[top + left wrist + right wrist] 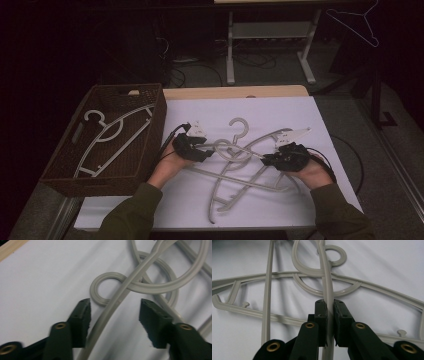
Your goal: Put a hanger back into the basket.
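Both forearms reach in from the near edge in green sleeves. The left gripper (206, 150) points right, jaws partly apart with a bar between them untouched. The right gripper (267, 159) points left, jaws clamped on a bar

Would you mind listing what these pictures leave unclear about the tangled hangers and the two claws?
- High view: how the two grey hangers interlock; too small and dim.
- Left claw view: the hanger bar between the open left claw runs off the bottom edge.
- Right claw view: the bar inside the shut right claw is covered by its pads.
- High view: the lower end of the hanger in the wicker basket is hidden by the basket wall.
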`<state>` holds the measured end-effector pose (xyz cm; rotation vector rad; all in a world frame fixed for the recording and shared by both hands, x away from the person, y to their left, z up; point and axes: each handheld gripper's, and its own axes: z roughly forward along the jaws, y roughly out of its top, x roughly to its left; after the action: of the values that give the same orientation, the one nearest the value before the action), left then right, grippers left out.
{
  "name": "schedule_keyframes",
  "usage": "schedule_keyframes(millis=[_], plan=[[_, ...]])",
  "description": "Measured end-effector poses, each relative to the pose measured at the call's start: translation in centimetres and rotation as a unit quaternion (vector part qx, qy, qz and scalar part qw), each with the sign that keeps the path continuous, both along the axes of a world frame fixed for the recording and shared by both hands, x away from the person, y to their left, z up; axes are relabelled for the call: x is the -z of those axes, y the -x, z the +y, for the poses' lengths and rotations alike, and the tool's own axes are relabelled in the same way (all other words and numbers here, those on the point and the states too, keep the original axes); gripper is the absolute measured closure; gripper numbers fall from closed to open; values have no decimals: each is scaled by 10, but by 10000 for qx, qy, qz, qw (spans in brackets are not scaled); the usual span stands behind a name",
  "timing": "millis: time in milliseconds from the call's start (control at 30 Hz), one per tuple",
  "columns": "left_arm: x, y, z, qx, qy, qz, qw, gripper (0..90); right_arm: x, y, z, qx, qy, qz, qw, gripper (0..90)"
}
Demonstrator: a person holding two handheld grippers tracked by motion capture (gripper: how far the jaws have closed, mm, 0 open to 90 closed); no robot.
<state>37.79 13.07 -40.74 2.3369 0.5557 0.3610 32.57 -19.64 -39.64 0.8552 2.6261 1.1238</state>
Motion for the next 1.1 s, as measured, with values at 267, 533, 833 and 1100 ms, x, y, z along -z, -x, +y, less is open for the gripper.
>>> schedule_keyframes(millis=[267,533,833,1100], plan=[[0,1,-1,99,-31,-140,9998,628,0,0,1,-99,-45,-23,9999,821],[-2,5,-3,206,-129,-179,9995,677,-1,-1,2,-160,-85,-2,9998,818],[-5,11,-3,548,-210,-198,9981,732,-1,-4,-3,-69,-96,-83,9999,747],[-4,17,-6,973,-186,25,9951,807,0,-8,-6,179,-111,-181,9996,611]])
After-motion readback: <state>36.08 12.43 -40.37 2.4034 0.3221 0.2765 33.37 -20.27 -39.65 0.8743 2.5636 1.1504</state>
